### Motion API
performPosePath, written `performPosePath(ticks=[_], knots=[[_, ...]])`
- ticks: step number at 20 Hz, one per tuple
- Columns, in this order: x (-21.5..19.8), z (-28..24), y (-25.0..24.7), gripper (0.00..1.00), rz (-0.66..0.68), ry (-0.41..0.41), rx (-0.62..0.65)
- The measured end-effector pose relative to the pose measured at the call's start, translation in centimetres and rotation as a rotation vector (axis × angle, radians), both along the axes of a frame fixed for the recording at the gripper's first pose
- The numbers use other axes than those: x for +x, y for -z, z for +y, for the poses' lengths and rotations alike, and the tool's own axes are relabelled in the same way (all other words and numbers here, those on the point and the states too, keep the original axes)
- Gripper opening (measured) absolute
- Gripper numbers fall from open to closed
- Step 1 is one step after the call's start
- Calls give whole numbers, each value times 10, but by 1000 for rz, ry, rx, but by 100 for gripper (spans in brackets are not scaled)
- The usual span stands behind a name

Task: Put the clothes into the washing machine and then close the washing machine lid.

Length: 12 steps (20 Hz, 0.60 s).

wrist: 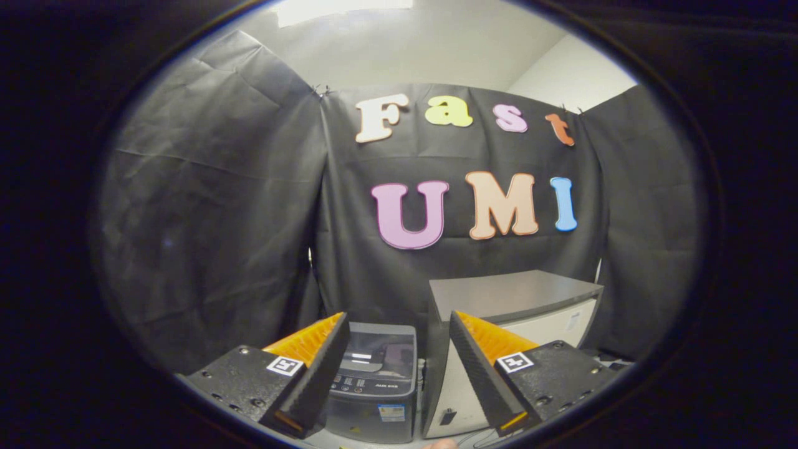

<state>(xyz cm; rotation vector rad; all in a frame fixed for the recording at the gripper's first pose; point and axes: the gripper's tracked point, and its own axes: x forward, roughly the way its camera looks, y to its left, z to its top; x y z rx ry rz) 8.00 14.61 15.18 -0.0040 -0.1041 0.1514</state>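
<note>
The washing machine [374,380] lid is showing glossy plastic, the cabinet [499,299] top is looking matt and smooth, and the wall cloth [218,218] is creasing.

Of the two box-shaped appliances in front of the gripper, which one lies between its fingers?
The small dark washing machine, with a glossy lid, lies between the open gripper's fingers. The taller pale cabinet with the flat grey top stands beside it, behind one finger.

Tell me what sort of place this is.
Likely a staged recording booth, not a real laundry room: black cloth hangs as walls, and a small washing machine stands beside a grey-topped white cabinet. The open gripper has the washer showing between its fingers, beyond them.
</note>
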Motion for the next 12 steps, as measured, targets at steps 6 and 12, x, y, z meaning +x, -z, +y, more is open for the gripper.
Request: performPosePath(ticks=[6,12], knots=[[-13,-37,1,97,-37,59,3],[-31,-45,38,97,-22,66,18]])
